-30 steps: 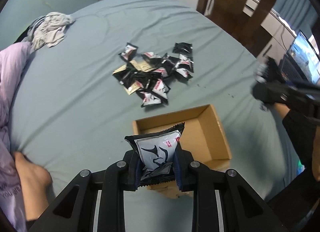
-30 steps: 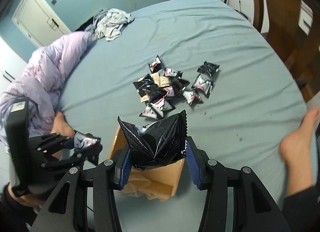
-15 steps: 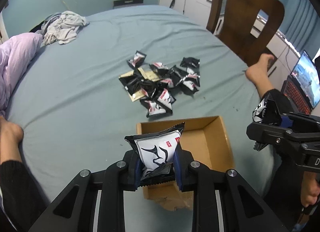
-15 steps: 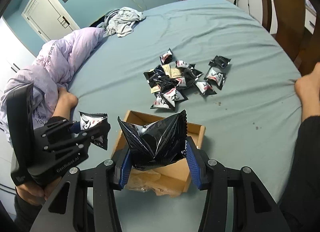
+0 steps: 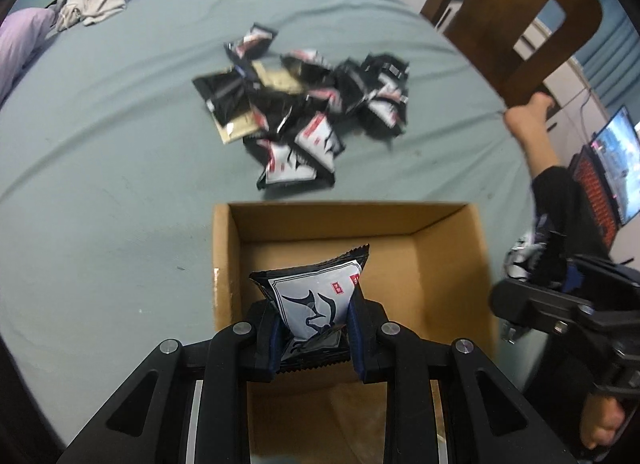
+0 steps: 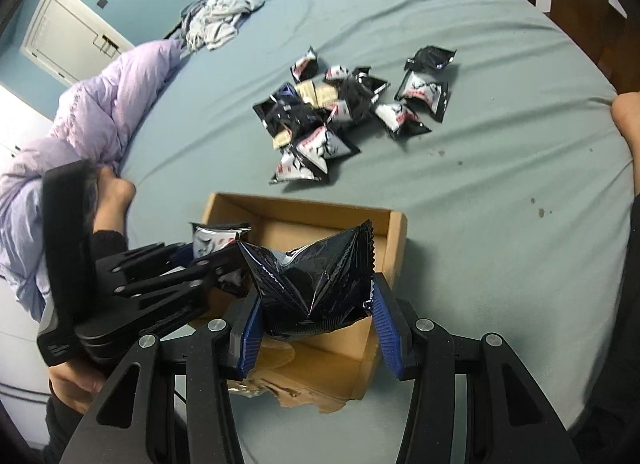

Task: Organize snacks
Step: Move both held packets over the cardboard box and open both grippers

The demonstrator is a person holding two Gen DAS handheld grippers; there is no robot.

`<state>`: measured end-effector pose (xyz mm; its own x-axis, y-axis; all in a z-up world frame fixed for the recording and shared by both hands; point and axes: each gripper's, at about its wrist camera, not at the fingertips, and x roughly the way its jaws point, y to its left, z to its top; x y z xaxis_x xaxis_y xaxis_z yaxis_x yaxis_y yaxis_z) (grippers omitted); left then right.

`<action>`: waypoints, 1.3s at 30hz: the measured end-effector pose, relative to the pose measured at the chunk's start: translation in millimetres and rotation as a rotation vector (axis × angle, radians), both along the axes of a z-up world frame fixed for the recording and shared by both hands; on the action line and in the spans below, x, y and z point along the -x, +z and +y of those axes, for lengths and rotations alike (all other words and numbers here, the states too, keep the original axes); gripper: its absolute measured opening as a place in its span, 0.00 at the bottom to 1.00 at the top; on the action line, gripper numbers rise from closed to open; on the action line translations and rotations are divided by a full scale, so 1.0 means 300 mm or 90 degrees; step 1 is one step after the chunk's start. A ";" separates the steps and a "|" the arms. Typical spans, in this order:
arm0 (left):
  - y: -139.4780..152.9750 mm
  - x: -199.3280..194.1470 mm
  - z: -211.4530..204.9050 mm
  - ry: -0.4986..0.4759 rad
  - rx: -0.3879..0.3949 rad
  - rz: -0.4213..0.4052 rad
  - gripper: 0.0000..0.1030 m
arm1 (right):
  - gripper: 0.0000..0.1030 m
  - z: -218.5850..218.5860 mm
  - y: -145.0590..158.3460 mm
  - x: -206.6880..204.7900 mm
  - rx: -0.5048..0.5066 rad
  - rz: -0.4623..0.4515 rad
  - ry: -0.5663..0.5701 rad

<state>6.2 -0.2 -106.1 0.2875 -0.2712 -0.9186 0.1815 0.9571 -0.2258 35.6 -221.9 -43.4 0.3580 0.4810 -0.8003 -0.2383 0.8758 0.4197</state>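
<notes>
left gripper (image 5: 316,334), pointing steeply down over the cardboard box (image 5: 448,220), jaws clamped on a white-faced snack packet (image 5: 316,296). the pads pinch the packet's lower half, so its printed face stands upright and its sealed top edge fans out above the fingers; held this way, the packet hangs clear of the box walls and would probably drop flat onto the floor of the box once let go. right gripper (image 6: 316,314), seen from its own camera, jaws closed on a black snack packet (image 6: 312,276), which is crumpled and bulges between the blue pads; it hangs over the near right part of the same box. both loads thus sit above the one opening, side by side, the left gripper's body (image 6: 132,280) crossing the box's left wall. the box interior looks bare in the left wrist view, so there is open room on its floor. the near wall of the box is torn and ragged (image 6: 316,396). beyond the far wall, the remaining pile of packets (image 5: 304,116) lies on the blue bedsheet (image 5: 100,184), close to the box but not touching it. wide clear sheet surrounds pile and box; a wooden chair (image 5: 524,20) and a lilac duvet (image 6: 100,104) stand well off at the edges.
</notes>
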 end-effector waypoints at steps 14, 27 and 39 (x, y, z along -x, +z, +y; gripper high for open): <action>0.008 -0.009 0.051 -0.006 0.136 -0.058 0.56 | 0.46 0.058 -0.081 -0.011 -0.010 0.034 -0.014; 0.117 0.089 0.164 0.006 0.012 -0.127 0.72 | 0.46 0.096 -0.109 -0.051 -0.050 0.069 -0.017; 0.122 0.059 0.306 0.089 0.027 -0.125 0.73 | 0.47 0.302 -0.206 -0.217 0.004 0.114 0.011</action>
<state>-11.6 91.7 -69.5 0.4975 -0.2535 -0.8296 0.0921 0.9664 -0.2400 100.8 -131.3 -105.2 0.2011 0.4811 -0.8533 -0.1756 0.8747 0.4517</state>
